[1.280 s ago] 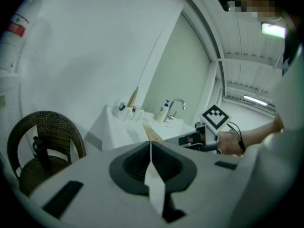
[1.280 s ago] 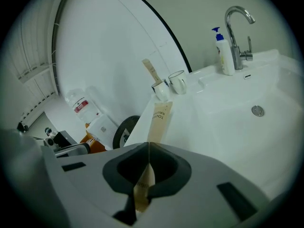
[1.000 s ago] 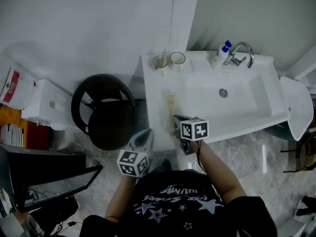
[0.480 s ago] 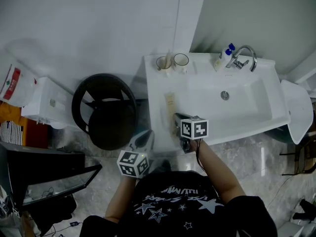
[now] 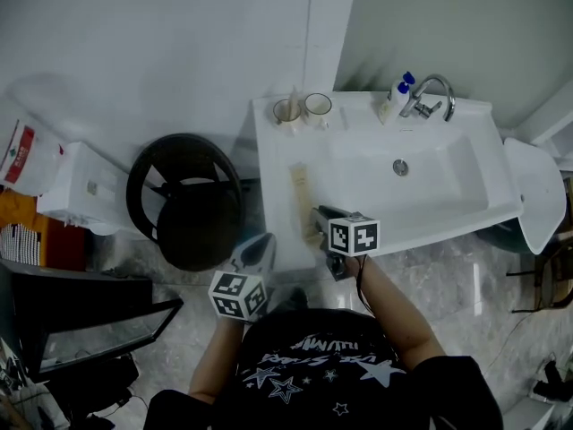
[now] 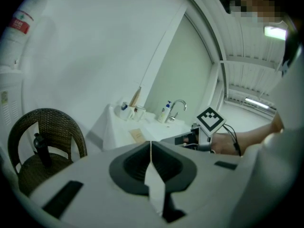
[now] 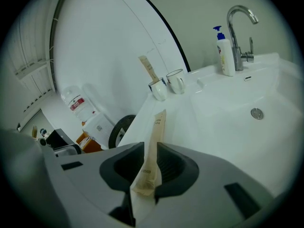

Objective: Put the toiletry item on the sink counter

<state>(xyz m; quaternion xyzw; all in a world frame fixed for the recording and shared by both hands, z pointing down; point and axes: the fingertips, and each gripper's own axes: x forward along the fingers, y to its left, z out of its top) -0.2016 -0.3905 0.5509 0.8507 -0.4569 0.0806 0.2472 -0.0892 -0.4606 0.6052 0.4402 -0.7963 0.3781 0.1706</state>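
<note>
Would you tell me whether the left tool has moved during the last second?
No: the left tool keeps its place beside the black wicker chair.

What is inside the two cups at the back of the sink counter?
A tan stick stands in the left cup; nothing rises above the right cup. Their bottoms are hidden.

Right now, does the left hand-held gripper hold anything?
No, the left hand-held gripper has its jaws shut together, with nothing between them.

head: overhead, steeply down, far | gripper views: along jaws, close | shared: sink counter (image 5: 273, 177)
</note>
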